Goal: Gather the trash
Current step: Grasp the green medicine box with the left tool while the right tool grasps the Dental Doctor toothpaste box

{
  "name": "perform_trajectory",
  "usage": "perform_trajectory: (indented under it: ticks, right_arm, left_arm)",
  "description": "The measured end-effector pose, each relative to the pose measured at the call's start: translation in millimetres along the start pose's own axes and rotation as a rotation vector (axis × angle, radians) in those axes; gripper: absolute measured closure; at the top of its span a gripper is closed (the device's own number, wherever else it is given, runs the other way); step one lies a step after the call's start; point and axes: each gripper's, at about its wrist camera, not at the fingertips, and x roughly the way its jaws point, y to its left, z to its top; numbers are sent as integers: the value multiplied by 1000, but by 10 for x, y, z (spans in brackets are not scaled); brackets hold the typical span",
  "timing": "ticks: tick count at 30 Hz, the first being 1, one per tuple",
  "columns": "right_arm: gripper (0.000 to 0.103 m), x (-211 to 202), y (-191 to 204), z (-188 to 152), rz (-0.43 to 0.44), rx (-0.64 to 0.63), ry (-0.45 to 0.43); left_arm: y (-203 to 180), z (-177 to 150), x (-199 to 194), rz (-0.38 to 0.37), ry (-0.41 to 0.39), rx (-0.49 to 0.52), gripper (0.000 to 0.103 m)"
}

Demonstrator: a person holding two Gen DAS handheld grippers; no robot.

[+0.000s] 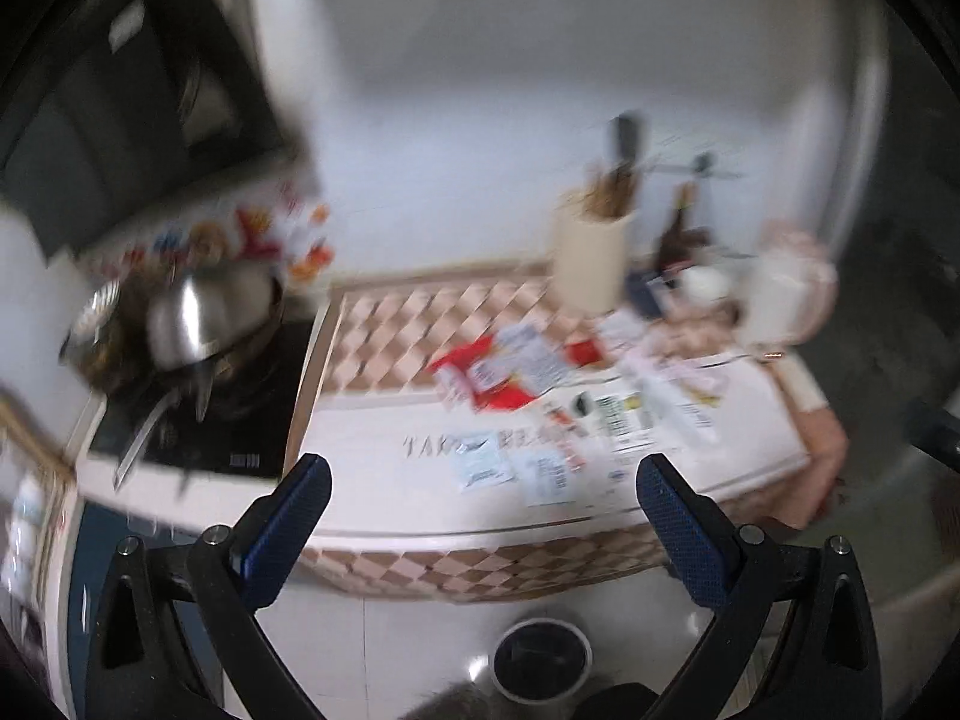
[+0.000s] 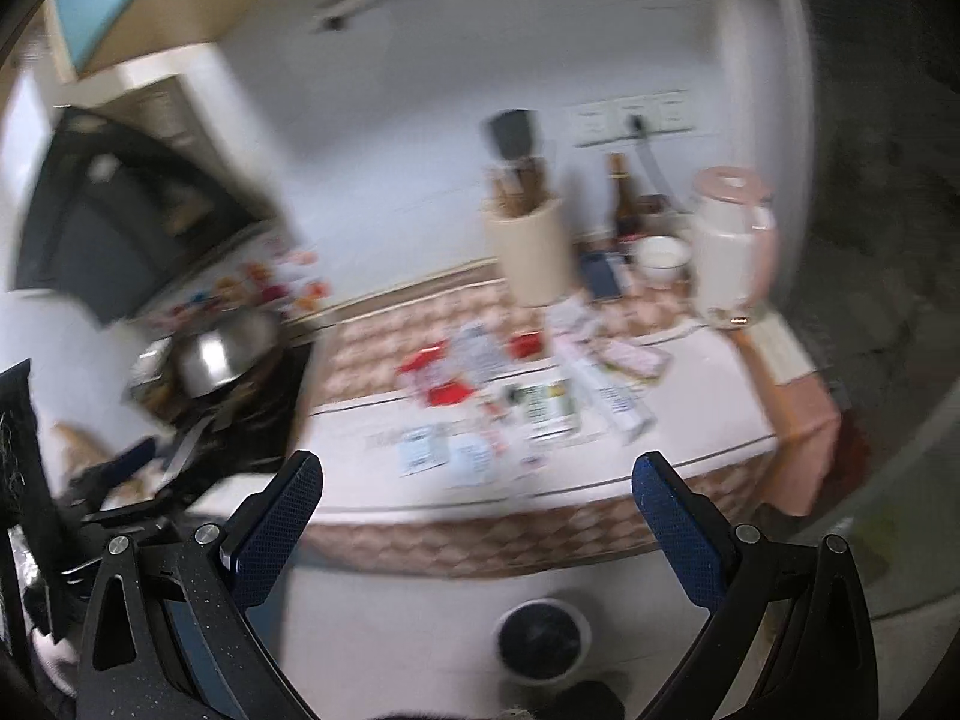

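Observation:
Both views are motion-blurred. Several wrappers and packets lie scattered on the counter: a red and white wrapper [image 1: 480,375] [image 2: 438,381], pale blue sachets [image 1: 483,465] [image 2: 420,450], a green-labelled packet [image 1: 618,420] [image 2: 546,408] and a long white tube box [image 2: 612,399]. A white bin with a black liner [image 1: 540,663] [image 2: 543,639] stands on the floor below the counter edge. My left gripper [image 1: 483,474] is open and empty, held in front of the counter. My right gripper [image 2: 477,471] is also open and empty, at a similar distance.
A steel wok [image 1: 210,312] [image 2: 222,348] sits on the black cooktop at left under a range hood. At the back stand a cream utensil holder [image 1: 591,258] [image 2: 528,252], a dark bottle [image 2: 624,198], a white bowl [image 2: 660,258] and a white jug [image 2: 729,252]. The checkered counter edge [image 1: 480,564] faces me.

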Motion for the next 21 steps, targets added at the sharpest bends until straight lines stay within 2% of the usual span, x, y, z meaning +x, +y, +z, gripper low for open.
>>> perform_trajectory:
  ticks: [2,6,7,9,13,17,21]
  right_arm:
    - [0,293,-148,59,-60,21,19]
    - [1,1203,-602,237,-152,38,125]
    - [4,1489,-729,277,-164,28,163]
    - [25,1985,-955,342,-174,12,229]
    - [28,2919,-1249,446,-178,-49,360]
    - [28,3786,-1305,528,-166,-140,455]
    - [29,4512,-1241,606,-133,-208,510]
  left_arm:
    - [52,40,461,21,90,-65,0]
    - [90,-57,1379,53,275,-191,0]
    - [83,-113,1642,80,323,-220,0]
    - [110,-238,2056,128,399,-269,0]
    - [87,-540,2671,191,566,-371,0]
    - [-76,-686,3075,246,658,-404,0]
    - [-304,-636,3285,273,683,-389,0]
